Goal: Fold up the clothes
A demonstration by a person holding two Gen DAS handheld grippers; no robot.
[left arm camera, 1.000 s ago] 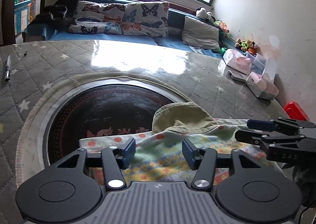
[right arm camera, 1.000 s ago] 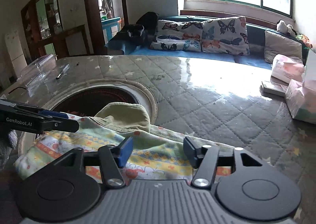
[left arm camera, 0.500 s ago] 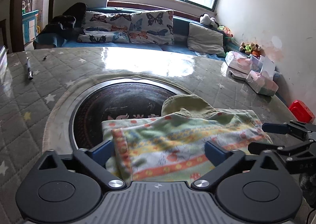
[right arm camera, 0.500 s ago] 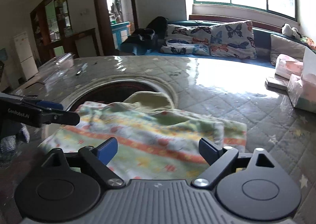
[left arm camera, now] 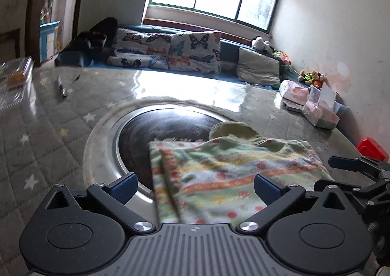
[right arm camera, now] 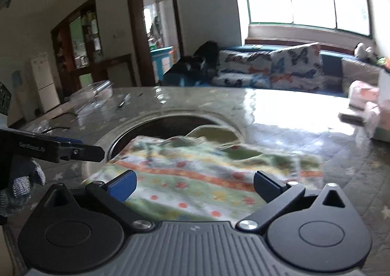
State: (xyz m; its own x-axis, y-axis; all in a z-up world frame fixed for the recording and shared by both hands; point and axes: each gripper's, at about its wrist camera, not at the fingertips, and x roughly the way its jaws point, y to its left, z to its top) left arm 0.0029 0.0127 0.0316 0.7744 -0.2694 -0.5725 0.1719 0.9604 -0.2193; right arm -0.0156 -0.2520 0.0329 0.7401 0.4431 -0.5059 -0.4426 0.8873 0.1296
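Count: two tools, left tool [left arm camera: 196, 189] and right tool [right arm camera: 195, 187], both spread wide. One patterned cloth [left arm camera: 231, 176] on desk [left arm camera: 48, 134]. One pen [left arm camera: 61, 86]. One red box [left arm camera: 372, 149]. Two butterfly cushions [left arm camera: 193, 53], one grey cushion [left arm camera: 258, 67].

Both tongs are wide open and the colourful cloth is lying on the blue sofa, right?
Not quite. Both tongs, left and right, are wide open, but the colourful cloth lies on the quilted table, partly over its round dark inset. The left wrist view shows this.
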